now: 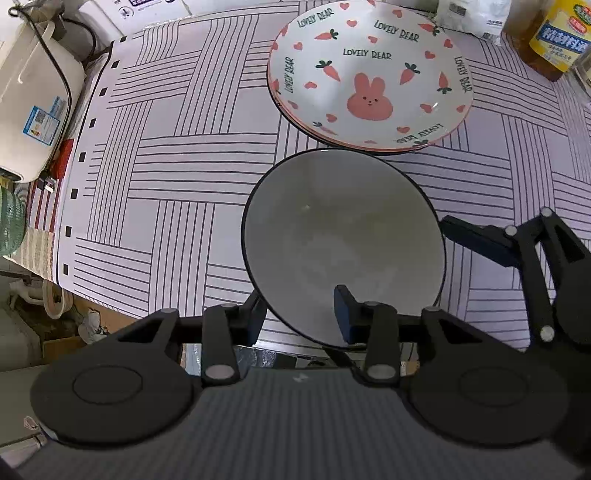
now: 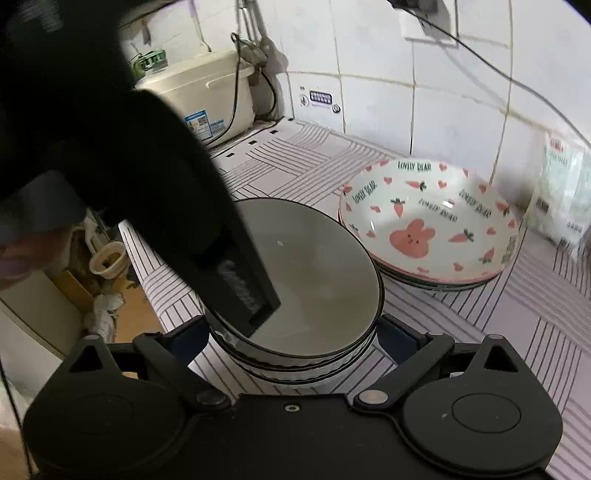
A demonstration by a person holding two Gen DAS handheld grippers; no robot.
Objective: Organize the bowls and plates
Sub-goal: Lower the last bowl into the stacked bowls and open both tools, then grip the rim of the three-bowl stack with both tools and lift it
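Observation:
A grey bowl with a black rim [image 1: 343,240] tops a short stack of ribbed bowls [image 2: 306,365] near the table's front edge. My left gripper [image 1: 299,314] straddles its near rim, one finger inside and one outside, gripping it. My right gripper [image 2: 291,332] is open around the bowl stack's sides; its fingertip [image 1: 476,240] shows at the bowl's right. A stack of rabbit-and-carrot "Lovely Bear" plates [image 1: 369,74] sits just behind the bowls, also in the right wrist view [image 2: 428,225].
The striped tablecloth [image 1: 177,166] covers the table. A white rice cooker [image 1: 29,96] stands at the left. An oil bottle [image 1: 554,37] and a white bag [image 1: 472,14] stand at the back right. A tiled wall [image 2: 369,92] is behind.

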